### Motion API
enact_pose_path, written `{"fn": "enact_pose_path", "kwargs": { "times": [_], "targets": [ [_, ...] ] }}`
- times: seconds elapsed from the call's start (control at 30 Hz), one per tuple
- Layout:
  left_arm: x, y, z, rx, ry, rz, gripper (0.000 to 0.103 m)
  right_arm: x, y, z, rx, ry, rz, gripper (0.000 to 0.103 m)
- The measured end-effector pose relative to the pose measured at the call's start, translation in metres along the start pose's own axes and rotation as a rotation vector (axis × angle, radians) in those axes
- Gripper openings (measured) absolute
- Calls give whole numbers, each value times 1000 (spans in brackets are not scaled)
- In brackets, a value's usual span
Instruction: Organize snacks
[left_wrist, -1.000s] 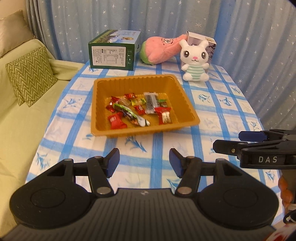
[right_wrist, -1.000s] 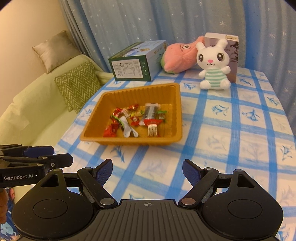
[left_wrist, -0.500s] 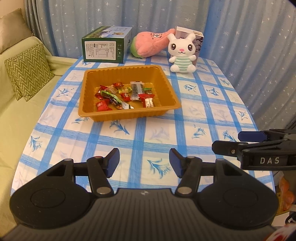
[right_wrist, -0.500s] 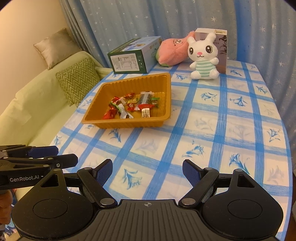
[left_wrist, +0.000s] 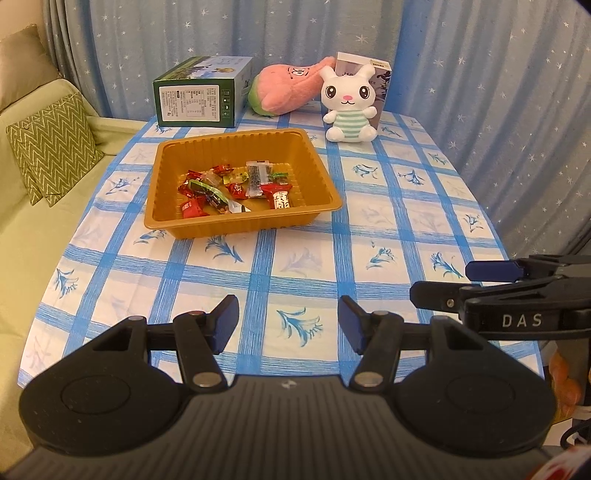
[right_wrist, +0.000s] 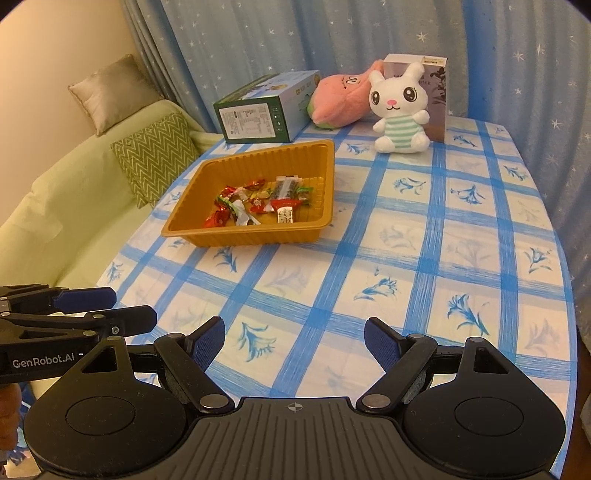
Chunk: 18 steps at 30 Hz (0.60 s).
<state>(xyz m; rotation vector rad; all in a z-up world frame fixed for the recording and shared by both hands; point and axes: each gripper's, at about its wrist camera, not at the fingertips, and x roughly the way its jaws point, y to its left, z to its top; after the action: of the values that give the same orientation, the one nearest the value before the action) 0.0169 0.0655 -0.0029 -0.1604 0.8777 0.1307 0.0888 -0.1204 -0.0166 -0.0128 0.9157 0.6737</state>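
On the bench (left_wrist: 369, 236) with its blue-checked, flower-printed cloth sits a shallow orange plastic tray (left_wrist: 236, 225), toward the far left side, and the wrapped snacks (left_wrist: 236, 186) lie loose on its floor: red, green and clear wrappers in one small heap. Behind the tray stand a green cardboard box (left_wrist: 195, 101), a pink plush toy (left_wrist: 288, 88) lying on its side, and a white plush rabbit (left_wrist: 349, 107) in a striped shirt, upright against a pale carton (left_wrist: 380, 74). A green sofa with a zigzag-patterned cushion (left_wrist: 51, 147) runs along the left. Both tools hover over the near edge, well apart from the tray: the left hand-held gripper (left_wrist: 288, 319) has its blue pads spread with nothing between them, and the right hand-held gripper (right_wrist: 293, 341) is likewise spread wide and empty
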Motion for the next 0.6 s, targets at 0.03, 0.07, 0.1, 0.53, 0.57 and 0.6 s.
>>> {"fn": "enact_pose_path", "kwargs": {
  "times": [0.03,0.07,0.1,0.53,0.57,0.6],
  "targets": [
    [0,0,0,0,0,0,57,0,0,0,1,0,-1,82],
    [0,0,0,0,-1,0,57,0,0,0,0,0,0,82],
    [0,0,0,0,-1,0,57,0,0,0,0,0,1,82],
    [0,0,1,0,0,2,57,0,-1,0,0,0,0,82],
    [0,0,1,-1,0,1,57,0,-1,0,1,0,0,82],
    [0,0,1,0,0,2,57,0,-1,0,1,0,0,82]
  ]
}}
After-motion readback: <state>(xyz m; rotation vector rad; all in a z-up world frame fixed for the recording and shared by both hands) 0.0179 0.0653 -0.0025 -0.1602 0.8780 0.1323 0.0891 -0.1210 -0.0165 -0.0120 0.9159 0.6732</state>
